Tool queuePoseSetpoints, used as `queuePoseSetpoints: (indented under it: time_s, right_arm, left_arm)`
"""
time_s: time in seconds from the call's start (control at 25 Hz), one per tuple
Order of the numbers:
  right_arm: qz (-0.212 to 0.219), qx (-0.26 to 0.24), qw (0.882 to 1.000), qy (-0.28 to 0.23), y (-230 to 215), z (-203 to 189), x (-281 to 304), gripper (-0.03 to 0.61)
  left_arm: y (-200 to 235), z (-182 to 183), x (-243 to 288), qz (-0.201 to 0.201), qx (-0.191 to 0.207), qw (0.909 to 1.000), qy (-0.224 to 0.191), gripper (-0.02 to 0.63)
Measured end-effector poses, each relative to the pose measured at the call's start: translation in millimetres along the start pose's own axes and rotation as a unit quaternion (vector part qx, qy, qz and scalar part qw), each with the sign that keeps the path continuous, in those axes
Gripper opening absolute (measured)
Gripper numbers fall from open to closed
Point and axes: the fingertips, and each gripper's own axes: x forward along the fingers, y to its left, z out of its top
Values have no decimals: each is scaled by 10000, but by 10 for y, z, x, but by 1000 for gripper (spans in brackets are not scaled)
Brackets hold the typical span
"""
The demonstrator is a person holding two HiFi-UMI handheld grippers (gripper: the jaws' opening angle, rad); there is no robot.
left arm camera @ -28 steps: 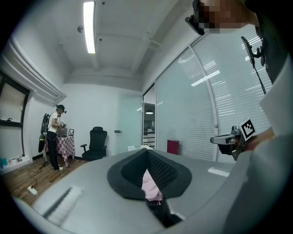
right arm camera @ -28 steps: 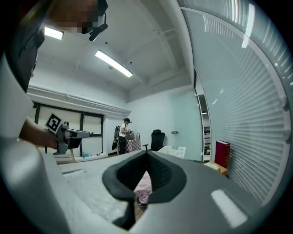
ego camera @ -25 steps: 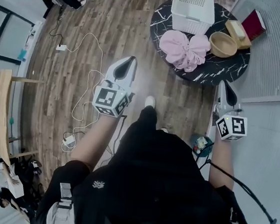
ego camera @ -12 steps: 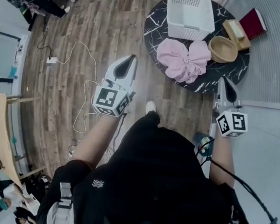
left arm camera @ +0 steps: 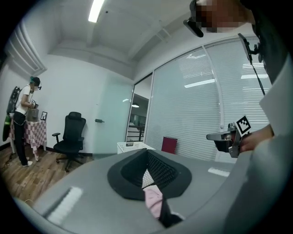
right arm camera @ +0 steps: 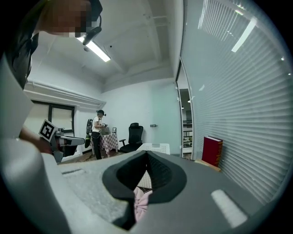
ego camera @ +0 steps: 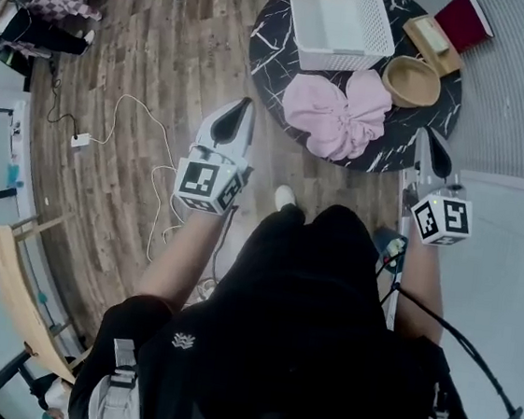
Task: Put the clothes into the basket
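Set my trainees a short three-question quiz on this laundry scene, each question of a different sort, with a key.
1. True or false: the pink clothes already lie inside the white basket.
2. Multiple choice: the top of the round table under the clothes is A) black with white veins, B) plain white, C) bare wood.
3. Fill the gap: the jaws of the left gripper and the right gripper are both ____ and hold nothing.

Key: 1 false, they lie on the table beside it; 2 A; 3 shut.
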Motion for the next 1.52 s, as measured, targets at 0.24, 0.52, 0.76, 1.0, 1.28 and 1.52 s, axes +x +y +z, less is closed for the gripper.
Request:
queuePoseSetpoints:
  time_s: [0.24,0.52,0.76,1.0,1.28,1.52]
  right_arm:
    - [-106,66,9999,116,-151,-72,160,2]
    - [168,85,9998,-113,-369,65,610,2]
    - [425,53,9988,-243,-602,200,977,2]
    - [703,172,9971,-218,-789,193,1267,2]
    - [580,180,9980,-158,-848,136,1443,2]
    - [247,274,9992,-131,-826,-71,1448,2]
  left_arm:
    - [-29,56,362,-279,77,9996,13,6]
    - [89,153,660,-2,158,9999,-24,6]
    - [139,312,891,253,311,9992,-35,6]
    - [35,361,1185,269,371,9989,-68,6]
    - [73,239,1365,192,280,9992,196,6]
    - [223,93,1577,-193,387,9986,312,6]
